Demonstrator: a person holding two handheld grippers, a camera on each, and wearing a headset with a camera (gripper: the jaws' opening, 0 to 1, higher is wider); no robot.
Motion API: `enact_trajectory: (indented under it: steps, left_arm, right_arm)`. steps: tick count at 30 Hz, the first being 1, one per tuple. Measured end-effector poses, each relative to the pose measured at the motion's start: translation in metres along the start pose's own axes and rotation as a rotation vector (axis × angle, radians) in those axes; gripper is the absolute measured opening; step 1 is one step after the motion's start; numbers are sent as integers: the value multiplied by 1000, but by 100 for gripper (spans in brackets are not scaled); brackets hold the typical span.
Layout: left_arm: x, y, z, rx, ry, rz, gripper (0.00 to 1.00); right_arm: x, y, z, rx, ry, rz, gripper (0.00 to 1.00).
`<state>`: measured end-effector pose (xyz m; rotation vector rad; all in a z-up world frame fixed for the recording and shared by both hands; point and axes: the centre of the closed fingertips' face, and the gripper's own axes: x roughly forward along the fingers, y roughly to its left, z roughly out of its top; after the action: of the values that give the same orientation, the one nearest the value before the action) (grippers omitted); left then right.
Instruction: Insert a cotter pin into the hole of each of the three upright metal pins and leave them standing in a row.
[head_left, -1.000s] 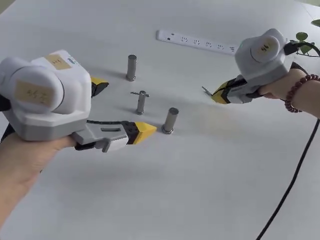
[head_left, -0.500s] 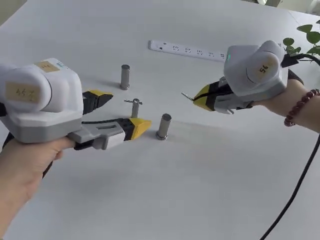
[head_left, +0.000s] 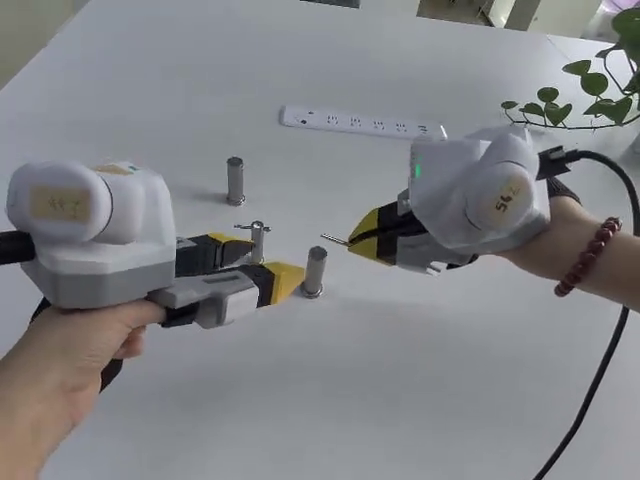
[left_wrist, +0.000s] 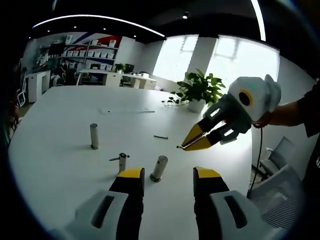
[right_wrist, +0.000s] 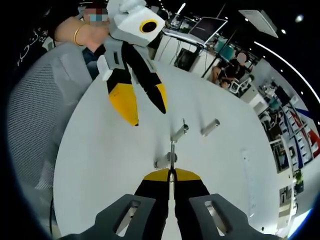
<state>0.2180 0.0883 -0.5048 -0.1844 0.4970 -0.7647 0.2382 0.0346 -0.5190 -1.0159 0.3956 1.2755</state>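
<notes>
Left gripper (head_left: 258, 262) is nearest, jaws wide apart and holding nothing. My read is that it's parked open around the near metal pin (head_left: 314, 271) to steady it (a guess, no contact visible). In the left gripper view that pin stands just ahead of the gap at about 12 o'clock, a touch toward the left jaw. In the head view it sits at 3 o'clock, just beside the lower yellow tip.

Right gripper (head_left: 354, 243) has its jaws closed flat on a cotter pin (head_left: 334, 239), whose thin end sticks out past the tips. It's held level and aimed left, probably to line it up with the hole near the pin's top. The near metal pin is at about 7 o'clock from the wire tip, close but apart, so it's not yet inserted.

Middle metal pin (head_left: 257, 240) stands further back at 11 o'clock from the near one and already has a cotter pin through it. Far metal pin (head_left: 235, 180) is upright and bare, and the three form a rough diagonal row.

A spare cotter pin (left_wrist: 160, 136) lies on the table (head_left: 420, 380) beyond. Power strip (head_left: 360, 124) is farthest.
</notes>
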Motion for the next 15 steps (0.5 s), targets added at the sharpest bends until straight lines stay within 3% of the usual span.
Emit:
enact_trajectory:
  steps: [9,15]
  left_arm:
    - [7,-18,0,-76,-5,-48,21]
    - [10,-26,-1,-114,-1,-72,14]
  right_arm:
    - [-1,19,9,-76,-19,21,0]
    - [-2,23,18,-97,-34,19,0]
